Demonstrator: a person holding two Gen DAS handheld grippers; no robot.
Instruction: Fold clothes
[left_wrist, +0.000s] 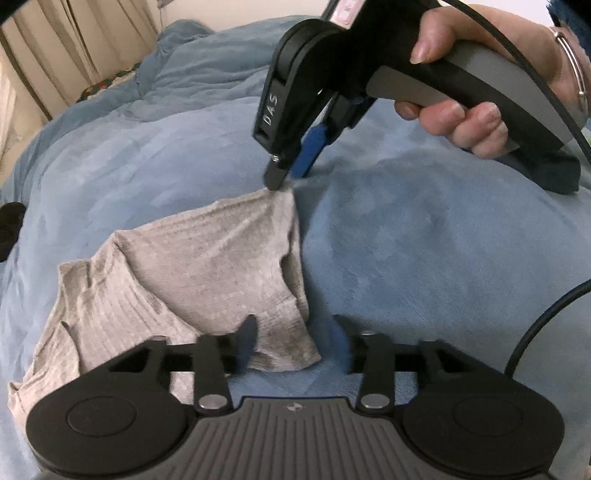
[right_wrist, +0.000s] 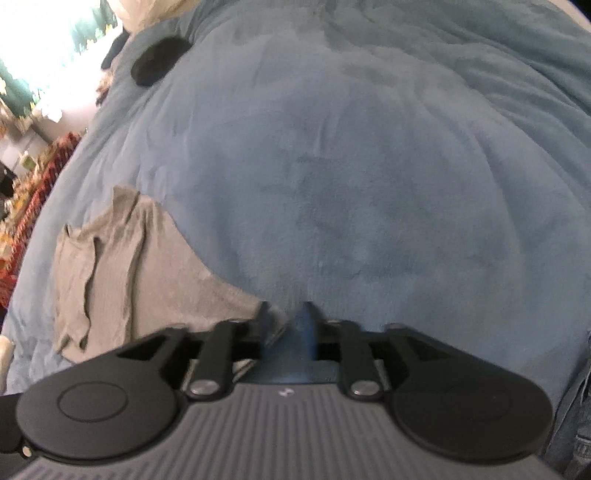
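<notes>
A grey ribbed knit garment (left_wrist: 184, 266) lies loosely folded on a blue plush blanket (left_wrist: 424, 240). My left gripper (left_wrist: 293, 332) stands open at the garment's near right corner; that corner lies flat between the spread fingers, and the pads do not press it. A hand holds my right gripper (left_wrist: 291, 173) over the garment's far corner, tips down on the cloth. In the right wrist view the garment (right_wrist: 129, 266) spreads to the left, and its corner lies loose between the parted fingers of the right gripper (right_wrist: 284, 314).
The blue blanket (right_wrist: 369, 184) covers the whole bed. A black round object (right_wrist: 159, 61) sits near the bed's far left edge. Beige curtains (left_wrist: 55, 55) hang at the left. Denim fabric (right_wrist: 576, 424) shows at the lower right. A black cable (left_wrist: 546, 314) loops at the right.
</notes>
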